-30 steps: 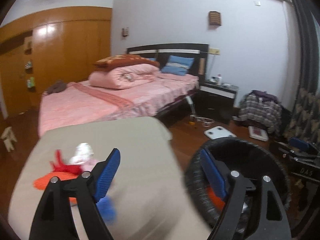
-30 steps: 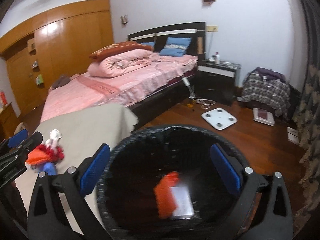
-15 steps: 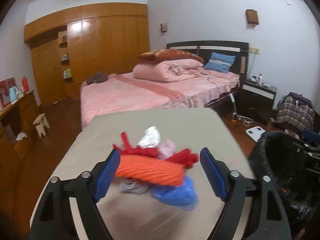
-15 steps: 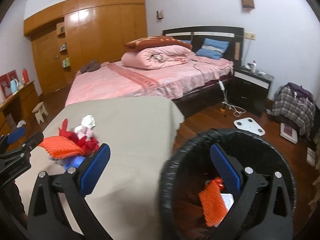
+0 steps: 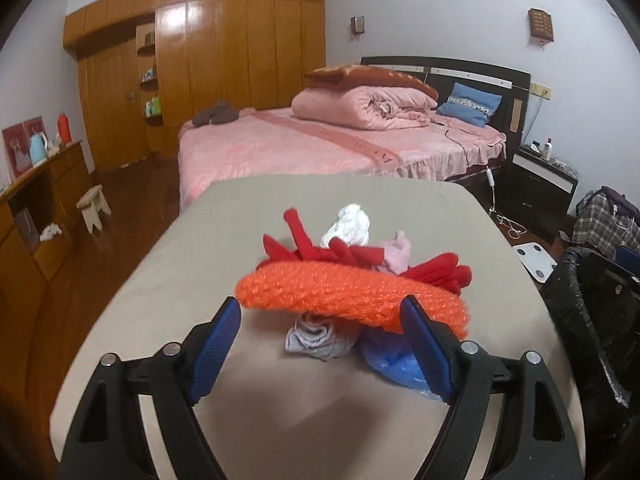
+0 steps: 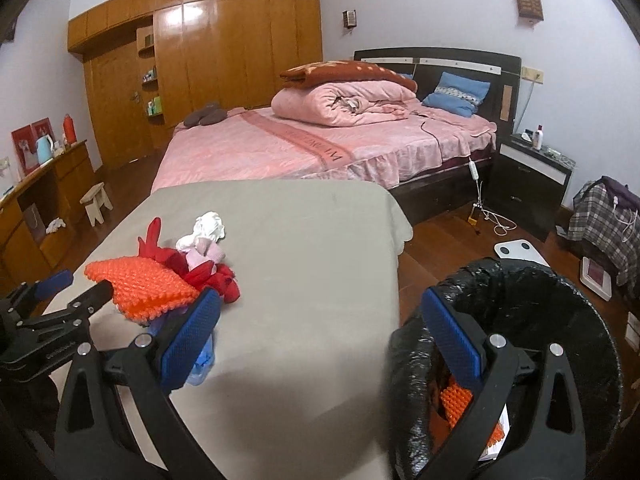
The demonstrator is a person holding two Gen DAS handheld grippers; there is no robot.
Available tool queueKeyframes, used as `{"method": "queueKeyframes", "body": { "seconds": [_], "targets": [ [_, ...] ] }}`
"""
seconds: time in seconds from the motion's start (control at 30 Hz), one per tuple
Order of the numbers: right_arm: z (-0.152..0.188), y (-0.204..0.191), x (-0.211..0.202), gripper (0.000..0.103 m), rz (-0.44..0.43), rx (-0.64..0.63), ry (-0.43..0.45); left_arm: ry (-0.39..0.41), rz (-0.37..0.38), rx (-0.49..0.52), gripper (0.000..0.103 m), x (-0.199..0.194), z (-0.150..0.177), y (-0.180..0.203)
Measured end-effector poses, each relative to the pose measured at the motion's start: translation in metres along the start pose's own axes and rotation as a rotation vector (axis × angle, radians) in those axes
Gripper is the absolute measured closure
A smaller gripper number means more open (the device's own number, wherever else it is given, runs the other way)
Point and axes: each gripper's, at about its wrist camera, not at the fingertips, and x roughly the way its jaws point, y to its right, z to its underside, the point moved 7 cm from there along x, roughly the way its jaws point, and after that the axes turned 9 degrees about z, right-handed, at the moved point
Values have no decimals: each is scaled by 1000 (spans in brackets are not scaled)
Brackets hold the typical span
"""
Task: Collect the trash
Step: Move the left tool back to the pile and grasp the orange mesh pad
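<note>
Left-wrist view: left tongs point(image 5: 320, 344) spread before light, squashy orange mesh point(image 5: 348, 298); pinch its near edge. Right tongs point(image 6: 320, 344) spread.

Worktop point(image 5: 248, 240): beige cloth cover, trash heap at centre. Heap: orange foam net point(image 5: 348, 296) uppermost; red foam strips point(image 5: 340, 254) behind; crumpled white tissue point(image 5: 349, 226) and pink wad point(image 5: 396, 254) at the far side; grey-white rag point(image 5: 316, 336) and blue plastic wrapper point(image 5: 396, 364) beneath the net. Left gripper point(image 5: 322, 340): jaws wide apart, blue pads flanking the heap's near edge, gripping nothing. Black-lined bin point(image 5: 592, 304): far right, beside the worktop. Pink bed point(image 5: 320, 144): beyond.
</note>
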Motion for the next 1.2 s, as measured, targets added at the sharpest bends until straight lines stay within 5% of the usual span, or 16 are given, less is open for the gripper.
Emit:
{"method": "queueKeyframes", "body": {
  "seconds": [0.33, 0.5, 0.57, 0.67, 0.97, 1.2],
  "targets": [
    [9, -6, 14, 6, 2, -10, -32, -29, 48, -56, 24, 24, 0, 0],
    [11, -7, 16, 6, 3, -10, -39, -38, 81, -77, 50, 27, 5, 2],
    [11, -7, 17, 6, 3, -8, -42, -36, 87, -78, 68, 27, 6, 2],
    [11, -8, 18, 6, 1, -9, -47, -34, 87, -72, 80, 26, 7, 3],
    [6, -11, 14, 6, -8, -10, -33, 4, 105, -56, 94, 8, -1, 7],
    [6, -15, 11, 6, -13, -17, -33, -25, 122, -73, 94, 12, 2, 6]
  ]
}}
